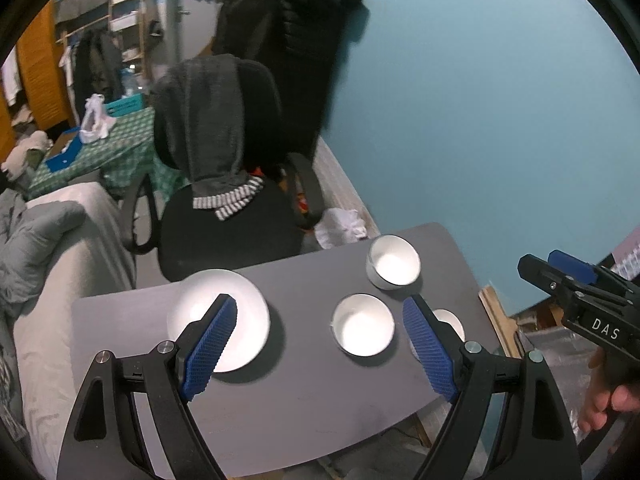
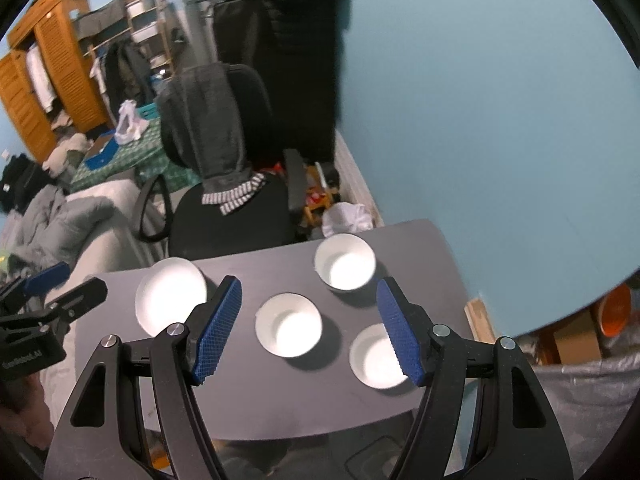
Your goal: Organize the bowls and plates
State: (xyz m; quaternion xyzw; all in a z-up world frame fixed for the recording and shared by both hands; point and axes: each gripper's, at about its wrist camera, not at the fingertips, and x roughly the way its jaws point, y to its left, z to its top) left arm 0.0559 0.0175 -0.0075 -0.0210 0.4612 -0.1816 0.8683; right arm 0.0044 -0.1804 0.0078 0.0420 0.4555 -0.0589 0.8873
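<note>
White letters "DAS" mark the right gripper (image 1: 560,264), seemingly apart; left gripper (image 1: 320,344) apart, empty.

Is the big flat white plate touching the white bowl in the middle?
Apart. The left wrist view shows bare grey tabletop between the flat white plate and the middle white bowl.

A black office chair (image 1: 224,220) is standing mid-frame behind the grey table (image 1: 304,392), with a grey hooded garment (image 1: 208,120) hanging over its backrest. Dark coats (image 1: 288,48) are hanging top centre against the blue wall (image 1: 480,100), while a green checked cloth (image 1: 116,152) and an orange wardrobe (image 2: 52,72) are sitting at the left.
</note>
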